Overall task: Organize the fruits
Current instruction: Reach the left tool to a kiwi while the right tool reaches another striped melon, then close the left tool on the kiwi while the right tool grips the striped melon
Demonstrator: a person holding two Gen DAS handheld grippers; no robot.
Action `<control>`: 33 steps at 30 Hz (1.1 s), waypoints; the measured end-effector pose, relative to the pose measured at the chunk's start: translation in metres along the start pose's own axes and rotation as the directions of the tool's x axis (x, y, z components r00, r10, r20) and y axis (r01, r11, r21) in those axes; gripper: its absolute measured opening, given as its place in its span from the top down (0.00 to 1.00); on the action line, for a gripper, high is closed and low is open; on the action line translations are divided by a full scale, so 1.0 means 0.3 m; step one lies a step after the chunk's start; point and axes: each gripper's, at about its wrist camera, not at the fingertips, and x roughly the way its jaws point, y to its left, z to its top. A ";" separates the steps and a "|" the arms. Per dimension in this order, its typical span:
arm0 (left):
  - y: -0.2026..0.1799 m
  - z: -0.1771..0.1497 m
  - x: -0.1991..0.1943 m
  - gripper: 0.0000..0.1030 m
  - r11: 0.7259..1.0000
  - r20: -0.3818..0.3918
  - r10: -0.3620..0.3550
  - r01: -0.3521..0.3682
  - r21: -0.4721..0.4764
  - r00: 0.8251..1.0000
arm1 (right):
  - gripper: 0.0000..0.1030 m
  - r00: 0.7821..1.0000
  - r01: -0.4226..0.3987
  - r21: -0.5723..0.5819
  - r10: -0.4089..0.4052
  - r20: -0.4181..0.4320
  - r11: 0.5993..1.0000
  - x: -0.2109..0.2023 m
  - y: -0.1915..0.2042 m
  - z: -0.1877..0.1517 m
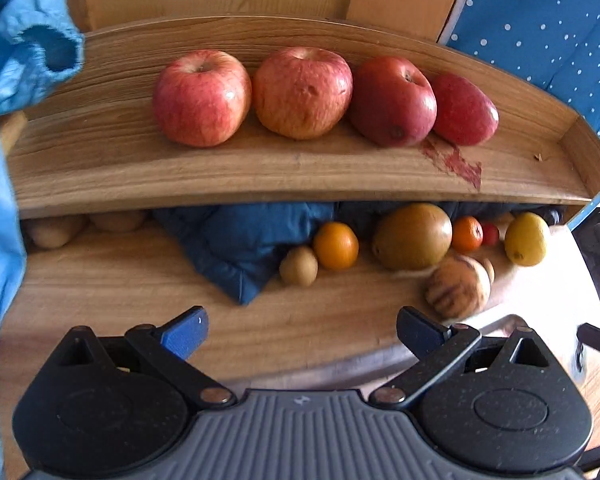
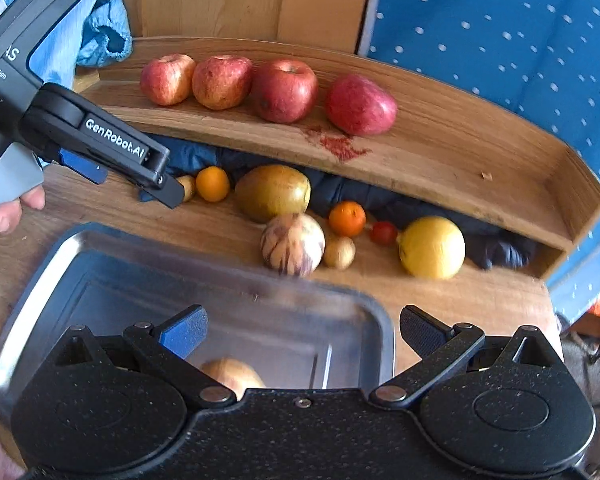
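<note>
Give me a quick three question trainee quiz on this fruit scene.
1. How many apples sit on the upper shelf?
2. True or false: the metal tray holds one fruit.
3. Which lies farthest right on the lower board: A orange, B lemon, C striped melon?

Key: 1. four; 2. true; 3. B.
</note>
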 end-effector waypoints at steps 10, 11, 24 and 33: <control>0.020 0.038 0.086 0.16 0.991 0.001 -0.129 0.129 0.031 0.992 | 0.18 0.997 -0.047 0.085 0.052 -0.058 0.995 0.151 0.003 0.128; 0.024 0.042 0.092 0.19 0.990 -0.001 -0.138 0.138 0.028 0.990 | 0.20 0.996 -0.054 0.100 0.062 -0.072 0.993 0.164 0.004 0.132; 0.044 0.066 0.150 0.39 0.985 -0.025 -0.175 0.175 0.003 0.984 | 0.29 0.989 -0.038 0.140 0.057 -0.137 0.989 0.275 0.012 0.161; 0.027 0.072 0.167 0.54 0.989 -0.005 -0.147 0.147 0.016 0.989 | 0.46 0.986 -0.035 0.182 0.063 -0.155 0.983 0.314 -0.001 0.166</control>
